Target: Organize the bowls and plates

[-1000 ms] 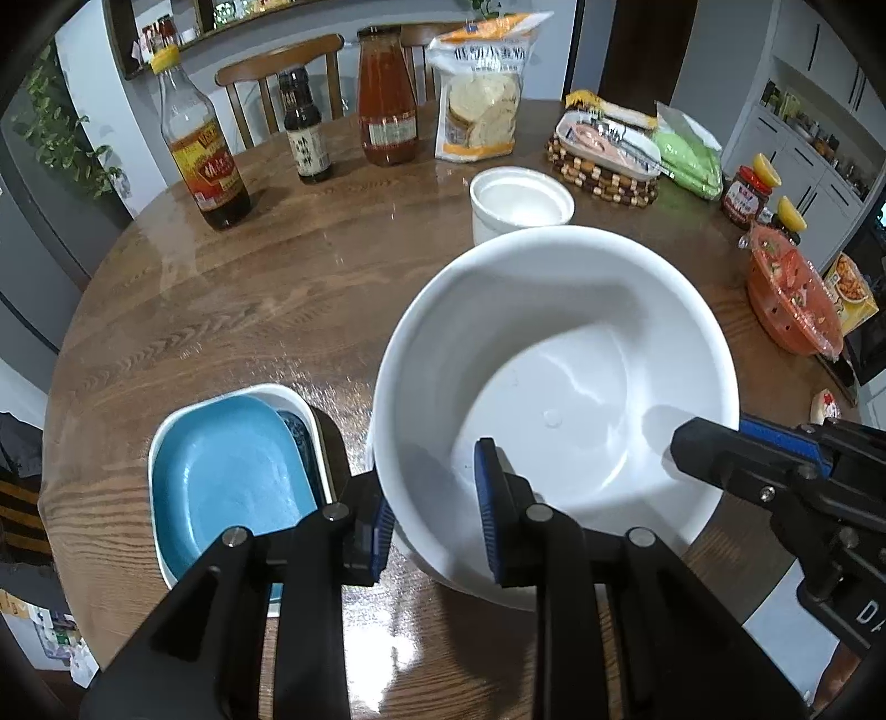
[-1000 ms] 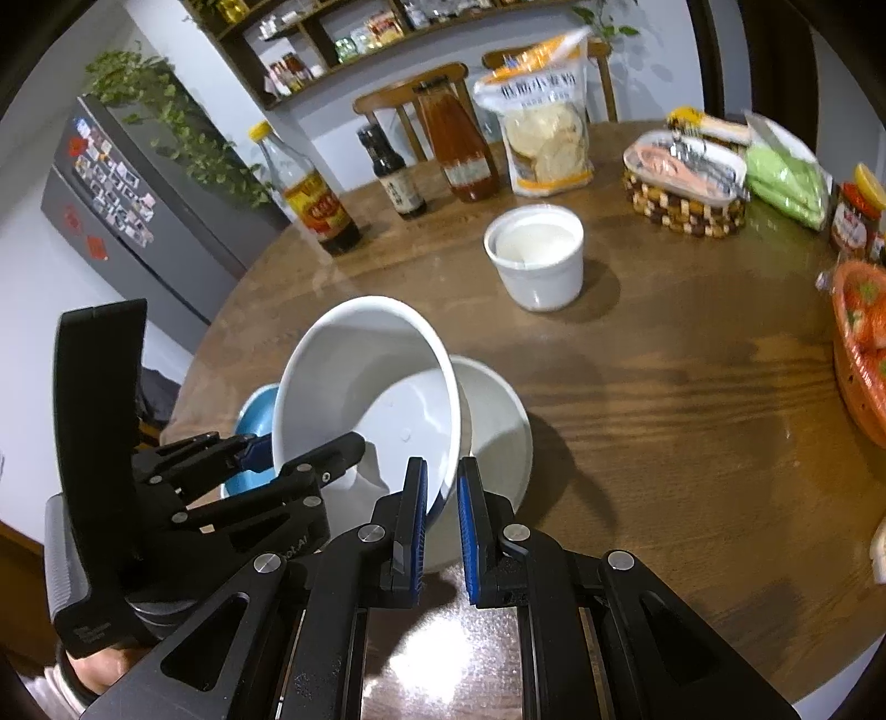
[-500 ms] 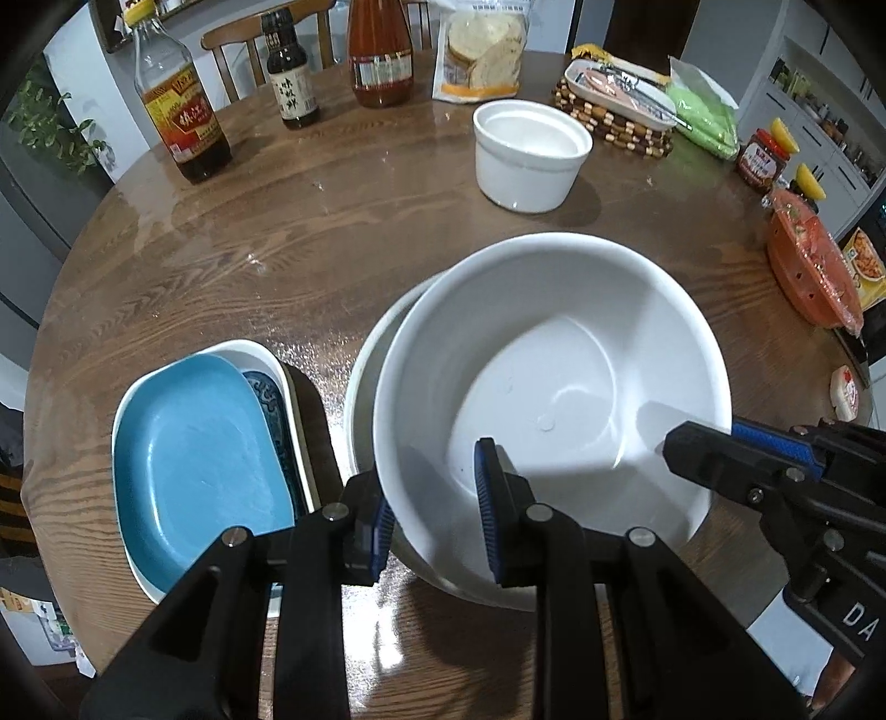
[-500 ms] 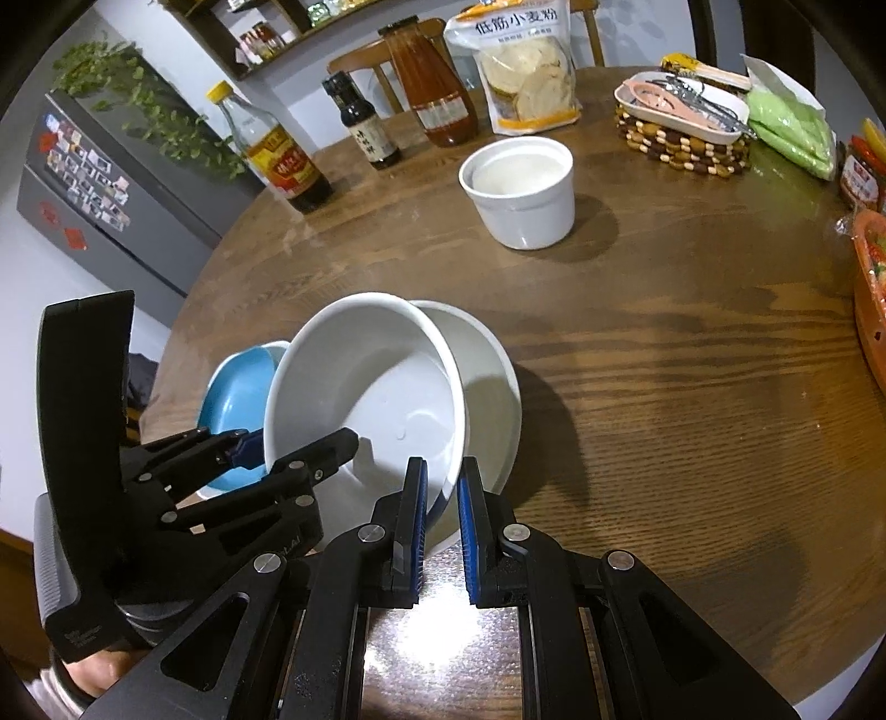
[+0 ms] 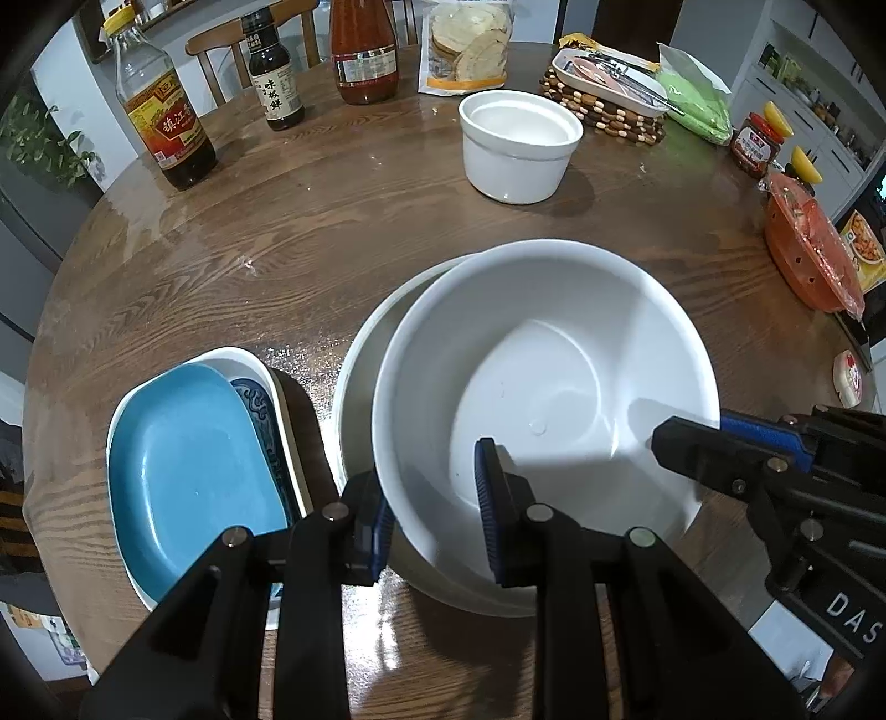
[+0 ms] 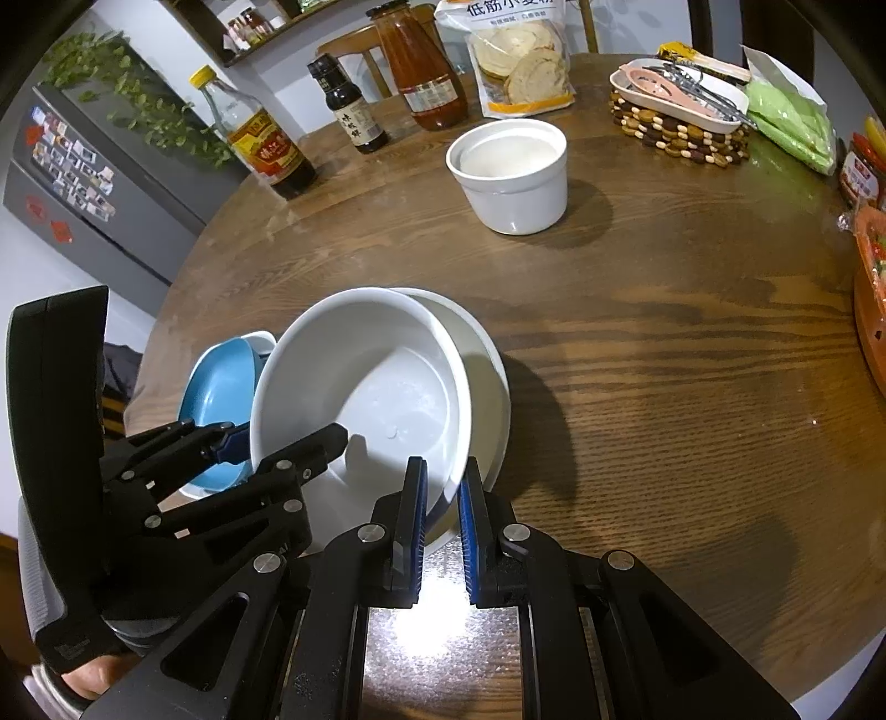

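A: White ceramic, two pieces: the upper bowl (image 5: pixel 545 387) sits tilted inside the lower bowl (image 5: pixel 354 387), offset toward the counter's right edge. Both are near the front edge of the wooden counter (image 5: pixel 310 221).

B: Grip status?

A: Left gripper (image 5: pixel 434 498) has its jaws closed on the upper bowl's near rim, one pad outside the wall, one inside. Right gripper (image 6: pixel 441 512) has its jaws narrow, pinching the same bowl's rim on its right side.

B: Contact between the bowls?

A: Cannot tell whether the upper bowl's base rests on the lower one; the far rims overlap closely.

B: Other tableware?

A: Blue plate (image 5: pixel 188 476) stacked in a white dish (image 5: pixel 260 368), just left of the bowls, toward the front-left edge. Small white ramekin (image 5: pixel 518 144) stands apart, toward the back edge, in front of the bottles (image 5: pixel 163 105) and a bag of crackers (image 5: pixel 470 44).
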The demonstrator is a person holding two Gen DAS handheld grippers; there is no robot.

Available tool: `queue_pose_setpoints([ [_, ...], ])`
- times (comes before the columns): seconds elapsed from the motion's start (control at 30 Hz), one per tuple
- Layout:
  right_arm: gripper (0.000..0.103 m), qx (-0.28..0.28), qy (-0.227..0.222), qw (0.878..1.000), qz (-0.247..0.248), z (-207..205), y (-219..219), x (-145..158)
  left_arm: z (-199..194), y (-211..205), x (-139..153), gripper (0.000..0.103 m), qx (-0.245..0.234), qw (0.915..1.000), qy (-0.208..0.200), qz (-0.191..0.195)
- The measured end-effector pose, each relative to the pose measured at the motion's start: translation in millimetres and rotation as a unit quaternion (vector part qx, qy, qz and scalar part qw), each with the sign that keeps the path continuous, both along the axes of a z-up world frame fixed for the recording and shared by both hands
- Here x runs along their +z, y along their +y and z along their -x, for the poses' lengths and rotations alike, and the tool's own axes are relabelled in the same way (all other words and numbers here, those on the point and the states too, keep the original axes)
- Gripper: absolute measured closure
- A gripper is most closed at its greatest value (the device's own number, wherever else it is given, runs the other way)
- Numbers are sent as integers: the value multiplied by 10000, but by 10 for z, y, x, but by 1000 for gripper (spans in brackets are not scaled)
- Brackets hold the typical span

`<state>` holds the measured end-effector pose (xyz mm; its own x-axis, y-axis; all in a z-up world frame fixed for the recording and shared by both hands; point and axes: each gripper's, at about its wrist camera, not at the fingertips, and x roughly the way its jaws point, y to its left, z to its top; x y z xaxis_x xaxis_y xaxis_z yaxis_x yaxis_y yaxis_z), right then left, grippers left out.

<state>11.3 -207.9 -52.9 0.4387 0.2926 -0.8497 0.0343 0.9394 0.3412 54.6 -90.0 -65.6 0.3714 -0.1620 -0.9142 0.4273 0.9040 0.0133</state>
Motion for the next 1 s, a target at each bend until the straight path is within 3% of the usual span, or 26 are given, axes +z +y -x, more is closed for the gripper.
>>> queue_pose_setpoints([
  [1.0,90,-26,-35,9995,298,-26,57,12,-40,-38,-71,77,-169,9994,-54,-287],
])
